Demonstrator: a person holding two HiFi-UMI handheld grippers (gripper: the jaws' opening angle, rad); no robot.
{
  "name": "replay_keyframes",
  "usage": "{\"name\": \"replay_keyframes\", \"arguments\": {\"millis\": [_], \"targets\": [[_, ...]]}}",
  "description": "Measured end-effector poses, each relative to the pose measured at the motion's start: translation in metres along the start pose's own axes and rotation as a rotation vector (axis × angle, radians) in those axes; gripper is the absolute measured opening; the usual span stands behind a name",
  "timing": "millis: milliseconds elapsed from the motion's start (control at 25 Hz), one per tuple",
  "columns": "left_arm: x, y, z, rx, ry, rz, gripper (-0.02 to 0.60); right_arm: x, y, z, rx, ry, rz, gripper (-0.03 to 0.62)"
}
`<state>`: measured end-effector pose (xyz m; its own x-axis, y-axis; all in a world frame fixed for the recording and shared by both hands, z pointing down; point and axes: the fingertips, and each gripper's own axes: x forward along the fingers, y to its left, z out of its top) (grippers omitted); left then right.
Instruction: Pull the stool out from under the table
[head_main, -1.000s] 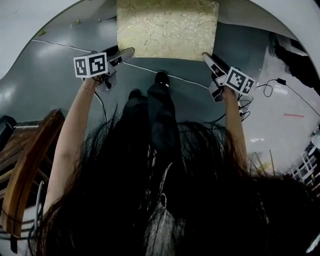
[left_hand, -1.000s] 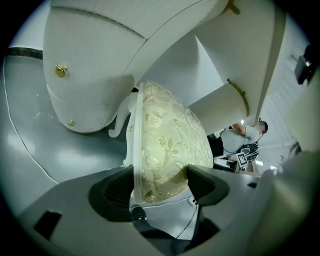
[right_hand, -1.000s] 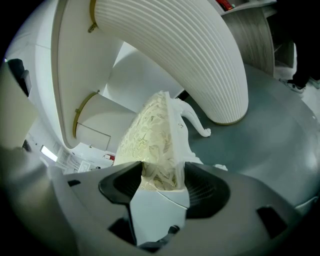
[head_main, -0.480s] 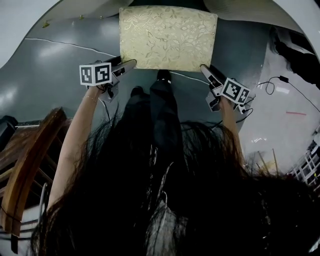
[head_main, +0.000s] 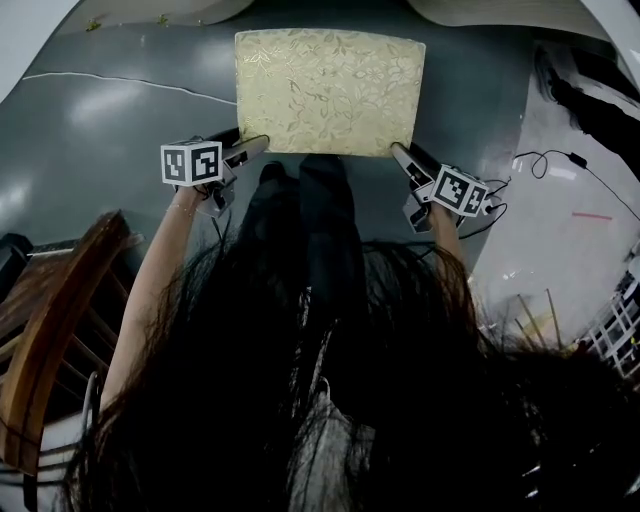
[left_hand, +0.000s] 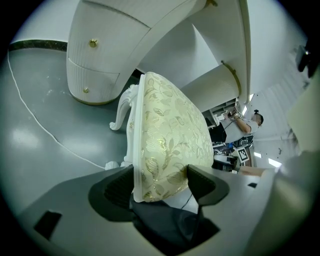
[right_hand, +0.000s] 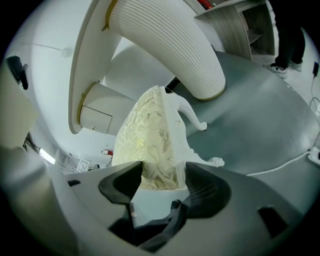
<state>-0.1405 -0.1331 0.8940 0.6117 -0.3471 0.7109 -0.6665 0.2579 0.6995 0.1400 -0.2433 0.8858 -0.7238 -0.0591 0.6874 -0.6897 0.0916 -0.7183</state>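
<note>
Head view: the stool (head_main: 328, 90) is standing on the grey floor (head_main: 110, 140), almost clear of the white bench (head_main: 180, 10). The left hand-held gripper (head_main: 255, 146) and right hand-held gripper (head_main: 398, 152) are meeting its near corners.

Left gripper view: the jaws are pinching the cushion's corner. The soft padding is probably giving poor purchase, so a slip is possible.

Right gripper view: the jaws are clamping likewise. An uneven pull risks twisting the stool, and the floor cable (right_hand: 280, 162) could be snagging a leg.

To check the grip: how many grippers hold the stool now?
2. The left gripper grips the near left corner of the stool, the right gripper its near right corner.
</note>
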Motion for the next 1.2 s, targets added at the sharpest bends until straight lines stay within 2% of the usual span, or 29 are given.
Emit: {"name": "replay_keyframes", "arguments": {"millis": [120, 320, 600, 800, 960, 1120, 1200], "targets": [[-0.001, -0.001, 0.0, -0.011, 0.039, 0.011, 0.345, 0.0, -0.002, -0.002, 0.024, 0.023, -0.005, 0.272], [-0.003, -0.001, -0.002, -0.013, 0.049, 0.015, 0.345, -0.002, 0.001, -0.002, 0.026, 0.008, -0.031, 0.272], [-0.004, -0.004, 0.001, 0.021, 0.012, 0.006, 0.348, -0.007, 0.004, 0.0, 0.011, -0.044, -0.087, 0.273], [-0.012, -0.001, 0.004, 0.027, -0.033, 0.061, 0.348, -0.014, 0.008, 0.0, 0.008, -0.042, -0.131, 0.272], [-0.024, -0.014, 0.006, 0.054, -0.026, 0.08, 0.347, -0.019, 0.023, 0.006, 0.02, -0.063, -0.129, 0.27], [-0.045, -0.041, 0.016, 0.073, -0.055, 0.018, 0.347, -0.022, 0.053, 0.02, 0.013, -0.087, -0.106, 0.27], [-0.059, -0.054, 0.025, 0.085, -0.077, 0.016, 0.347, -0.025, 0.072, 0.028, 0.002, -0.103, -0.097, 0.251]]}}
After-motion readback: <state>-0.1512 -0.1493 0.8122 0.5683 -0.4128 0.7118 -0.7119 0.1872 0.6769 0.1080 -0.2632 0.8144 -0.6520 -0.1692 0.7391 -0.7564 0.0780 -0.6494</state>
